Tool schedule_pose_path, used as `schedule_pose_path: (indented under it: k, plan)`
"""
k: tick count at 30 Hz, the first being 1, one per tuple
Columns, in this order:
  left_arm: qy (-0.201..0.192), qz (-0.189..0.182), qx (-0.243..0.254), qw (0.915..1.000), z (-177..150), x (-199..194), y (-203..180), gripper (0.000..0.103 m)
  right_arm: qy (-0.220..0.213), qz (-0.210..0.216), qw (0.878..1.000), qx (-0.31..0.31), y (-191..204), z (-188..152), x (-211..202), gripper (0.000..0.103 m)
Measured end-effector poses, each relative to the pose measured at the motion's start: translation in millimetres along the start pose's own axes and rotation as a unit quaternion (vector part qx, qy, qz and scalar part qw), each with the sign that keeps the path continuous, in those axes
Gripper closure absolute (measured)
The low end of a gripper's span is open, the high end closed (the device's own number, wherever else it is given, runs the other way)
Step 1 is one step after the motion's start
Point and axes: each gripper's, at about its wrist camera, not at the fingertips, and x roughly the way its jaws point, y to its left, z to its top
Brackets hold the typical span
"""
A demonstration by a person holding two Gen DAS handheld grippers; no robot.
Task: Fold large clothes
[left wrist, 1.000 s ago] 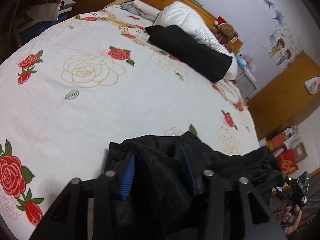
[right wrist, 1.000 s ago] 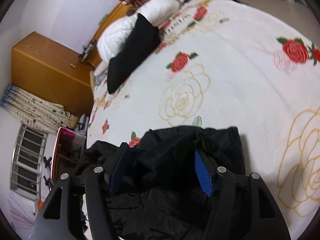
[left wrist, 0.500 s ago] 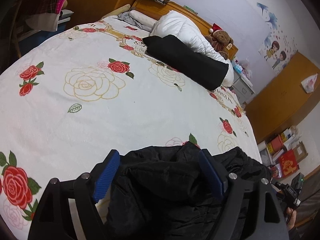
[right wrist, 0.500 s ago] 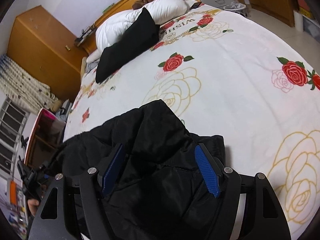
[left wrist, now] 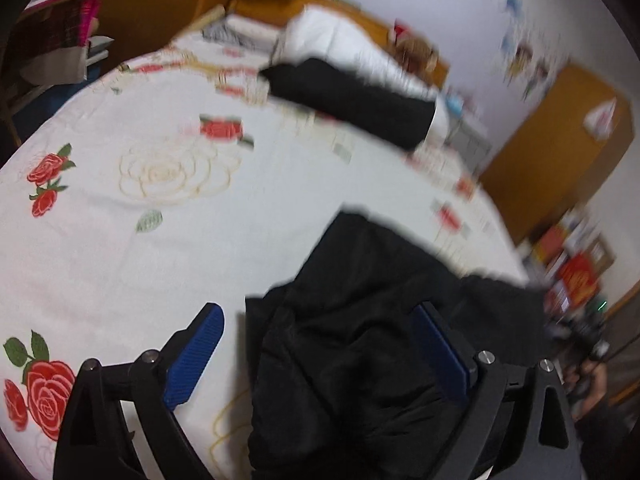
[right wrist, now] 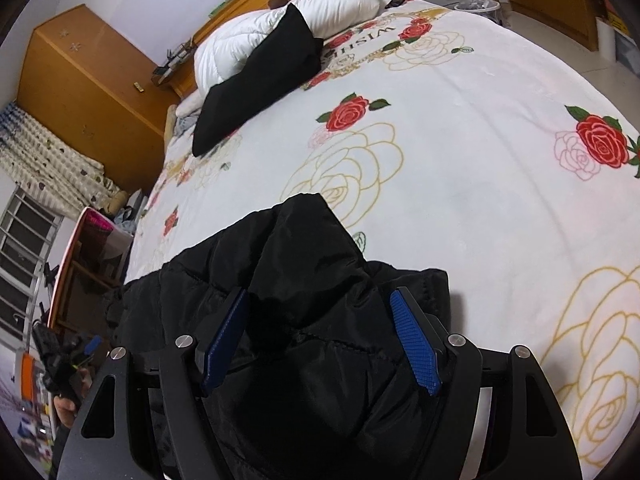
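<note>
The bed (right wrist: 500, 184) takes nearly the whole scene, covered with a white blanket printed with red and gold roses. Most of its surface is bare and gives much open room beyond the garment. Only at the far end, by the headboard, lie a white duvet (right wrist: 256, 44) and a long black cushion (right wrist: 260, 80) leaning on it, well apart from the work.

The black padded jacket (right wrist: 304, 280) lies bunched at the near edge of the bed, directly under both tools. Its long axis runs across the near edge, from one hand to the other, and one folded corner sticks out toward the middle of the bed.

The left gripper (left wrist: 320, 356) has its jaws wide apart; they have just been opening. One blue pad (left wrist: 196, 356) stands over bare blanket, clear of the fabric, and the other is over the jacket, so I judge that nothing is held here. This view is blurred.

The right gripper (right wrist: 320, 344) has its jaws apart too. A ridge of the jacket rises between its pads (right wrist: 414, 344), but they do not seem to press on it.

Both hands are equally near the jacket. The next move probably needs a new hold on an edge, with free blanket ahead for spreading it flat.
</note>
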Motion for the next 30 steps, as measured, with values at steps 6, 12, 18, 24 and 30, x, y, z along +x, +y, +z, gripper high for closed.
schedule_pose_path:
  k: [6, 12, 18, 24, 30]
  plan:
    - [0.073, 0.027, 0.012, 0.9969, -4, 59, -14, 0.013, 0.015, -0.021, 1.000, -0.003, -5, 8, 13, 0.030]
    - [0.010, 0.075, 0.040, 0.9963, 2, 53, -36, 0.073, -0.011, -0.062, 0.997, -0.045, 18, 12, 11, 0.091]
    - [-0.004, 0.118, 0.032, 0.9925, -7, 90, -25, 0.074, 0.015, -0.143, 0.986, -0.089, 14, 10, 58, 0.092]
    - [-0.009, 0.134, 0.041, 0.9901, -12, 108, -29, 0.070, 0.033, -0.190, 0.974, -0.118, 9, 0, 89, 0.091]
    - [-0.001, 0.147, 0.033, 0.9886, -3, 100, -29, 0.059, 0.027, -0.212, 0.968, -0.134, 16, 2, 76, 0.084]
